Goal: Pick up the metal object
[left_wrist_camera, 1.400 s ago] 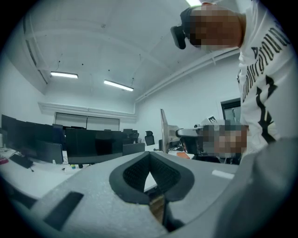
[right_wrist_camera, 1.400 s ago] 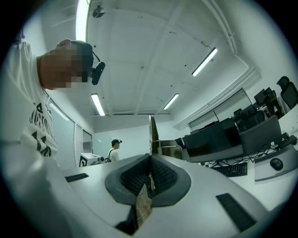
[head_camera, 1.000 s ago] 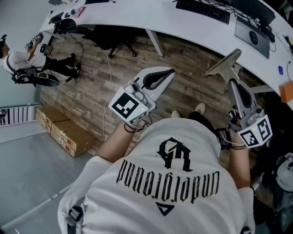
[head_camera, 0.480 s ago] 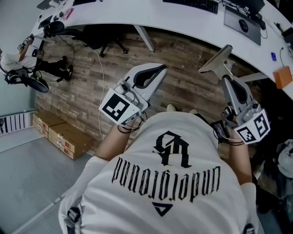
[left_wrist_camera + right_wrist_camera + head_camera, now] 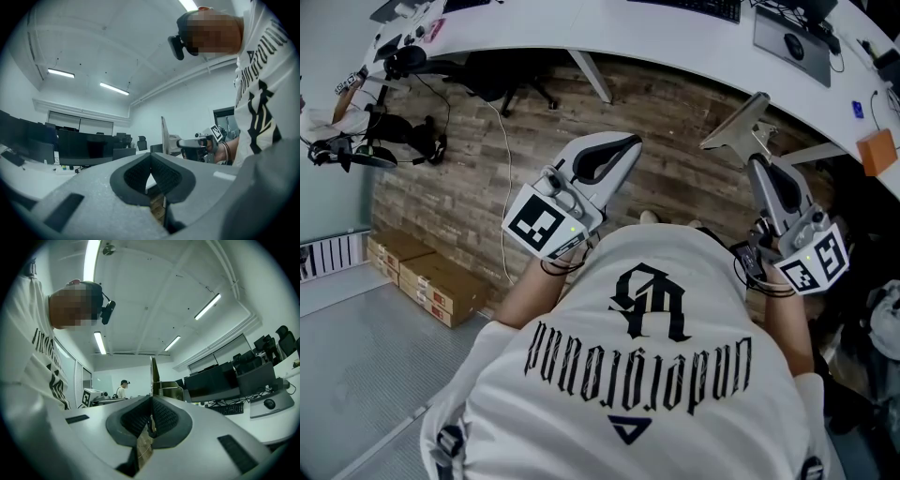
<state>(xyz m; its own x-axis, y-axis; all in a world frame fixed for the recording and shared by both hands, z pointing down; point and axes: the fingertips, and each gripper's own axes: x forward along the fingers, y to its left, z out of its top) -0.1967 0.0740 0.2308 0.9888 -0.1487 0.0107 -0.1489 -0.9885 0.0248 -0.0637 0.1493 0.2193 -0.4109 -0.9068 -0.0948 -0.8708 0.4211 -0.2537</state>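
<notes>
Metal object [image 5: 737, 128], a thin stiff sheet clamped by its edge, juts beyond the jaw tips of the right gripper [image 5: 756, 159] and looks light but slippery, best pinched across its flats, while the left gripper [image 5: 630, 142] is closed on nothing.

The white T-shirt [image 5: 581, 422] bears upside-down gothic print, seemingly "underground".

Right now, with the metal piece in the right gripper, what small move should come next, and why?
Probably raise the right gripper a little, jaws shut: the metal object is pinched by one thin edge, over the wood floor beside the desk, and the left gripper is shut, empty.
</notes>
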